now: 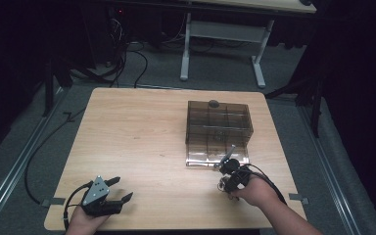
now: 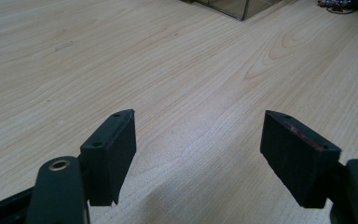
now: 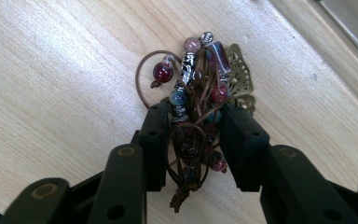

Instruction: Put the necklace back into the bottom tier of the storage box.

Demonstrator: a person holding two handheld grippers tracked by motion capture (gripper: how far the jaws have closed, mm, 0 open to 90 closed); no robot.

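Currently the right gripper [image 3: 193, 126] has its two black jaws closed on a bundle of beaded jewellery [image 3: 198, 88]: brown cord, dark red and greenish beads, silver spacer beads and a brass filigree piece, bunched between the pads. Part of the bundle sticks out past the jaw tips and a knotted cord end hangs below them. In the high view the right gripper [image 1: 230, 172] sits just in front of the smoked-plastic compartment box [image 1: 219, 123], at its near right corner, and the beaded jewellery [image 1: 223, 185] shows as a small cluster beside the person's right hand [image 1: 257, 191]. Whether the bundle touches the wooden table [image 1: 137, 137] cannot be told.

Compartment box: translucent brown, divided into cells, lid flap lying flat on the table at its near side; a small dark object [image 1: 214, 103] rests at its far edge.

Left gripper [image 2: 198, 140]: jaws spread wide apart, nothing between them, bare wood grain beneath. In the high view the left gripper [image 1: 118, 189] is well to the left of the compartment box, near the table's front edge, grey triangular plate on top, held by the left hand [image 1: 84, 221].
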